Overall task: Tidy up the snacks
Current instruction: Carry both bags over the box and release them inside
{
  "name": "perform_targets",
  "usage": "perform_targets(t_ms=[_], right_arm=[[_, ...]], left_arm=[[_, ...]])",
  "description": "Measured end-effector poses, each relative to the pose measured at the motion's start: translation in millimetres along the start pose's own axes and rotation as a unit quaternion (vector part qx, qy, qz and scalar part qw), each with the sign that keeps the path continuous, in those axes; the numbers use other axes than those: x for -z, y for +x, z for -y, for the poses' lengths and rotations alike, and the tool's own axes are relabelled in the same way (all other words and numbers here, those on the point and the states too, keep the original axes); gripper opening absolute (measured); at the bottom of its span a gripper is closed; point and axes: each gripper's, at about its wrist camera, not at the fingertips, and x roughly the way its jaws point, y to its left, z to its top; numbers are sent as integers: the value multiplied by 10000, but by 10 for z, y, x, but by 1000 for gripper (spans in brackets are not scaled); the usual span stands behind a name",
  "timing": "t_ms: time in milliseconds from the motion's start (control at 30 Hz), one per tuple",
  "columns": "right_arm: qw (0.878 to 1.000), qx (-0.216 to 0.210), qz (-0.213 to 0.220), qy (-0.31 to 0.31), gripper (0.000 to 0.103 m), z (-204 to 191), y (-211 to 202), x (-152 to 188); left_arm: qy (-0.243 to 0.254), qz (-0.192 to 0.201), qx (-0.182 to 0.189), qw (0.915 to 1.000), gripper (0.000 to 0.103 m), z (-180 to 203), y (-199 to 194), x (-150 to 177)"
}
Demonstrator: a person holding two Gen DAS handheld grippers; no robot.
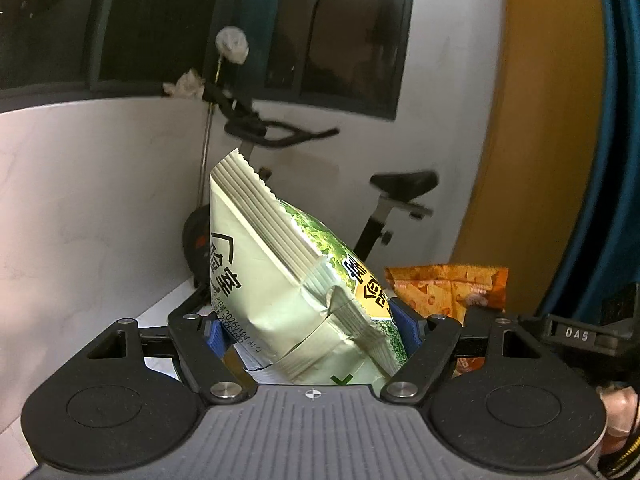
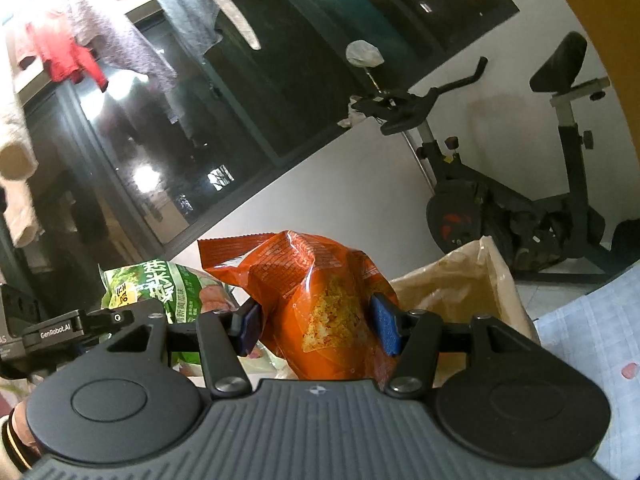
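My left gripper [image 1: 310, 330] is shut on a pale green snack bag [image 1: 280, 280], held up in the air with its crimped end pointing up. My right gripper [image 2: 318, 324] is shut on an orange snack bag [image 2: 316, 296], also lifted. The orange bag shows at the right of the left wrist view [image 1: 448, 288]. The green bag shows at the left of the right wrist view [image 2: 160, 288], beside the left gripper's body. A beige paper bag [image 2: 464, 288] stands open just right of the orange bag.
An exercise bike [image 2: 520, 184] stands against the white wall behind. Dark windows [image 2: 240, 100] with hanging clothes [image 2: 80, 48] fill the back. A light checked cloth [image 2: 592, 328] lies at the right. A yellow and blue surface [image 1: 560, 120] rises at the right.
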Motion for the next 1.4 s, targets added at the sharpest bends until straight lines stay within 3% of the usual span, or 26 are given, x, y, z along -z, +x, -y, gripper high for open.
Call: perform_targets(t_ms=[100, 200, 333, 600, 700, 833, 1000, 1300, 1400], right_arm=[[9991, 78, -114, 390, 59, 151, 271, -97], [9959, 247, -163, 856, 59, 324, 498, -130], [9931, 575, -240, 995, 59, 452, 699, -115], [9852, 1182, -510, 1131, 60, 658, 940, 21], [9828, 1362, -580, 1108, 62, 699, 984, 66], [9830, 1412, -674, 959, 66, 680, 1034, 97], [9841, 1332, -733, 923, 81, 640, 1073, 82], [9894, 1278, -591, 364, 81, 418, 907, 86], [9905, 1284, -489, -16, 81, 330, 788, 129]], left_arm=[[53, -418, 27, 9991, 79, -24, 374, -43], [271, -729, -210, 9967, 79, 15, 745, -54], [594, -1110, -293, 9916, 79, 71, 1120, -33], [252, -1748, -325, 9837, 81, -121, 1570, 122], [28, -1864, -334, 9819, 89, -227, 1607, 153], [-12, -1774, -412, 9833, 89, -275, 1563, 134], [-176, -1373, -637, 9883, 89, -322, 1411, 37], [-263, -615, -761, 9949, 89, -332, 935, -99], [-220, -557, -820, 9948, 75, -306, 846, -43]])
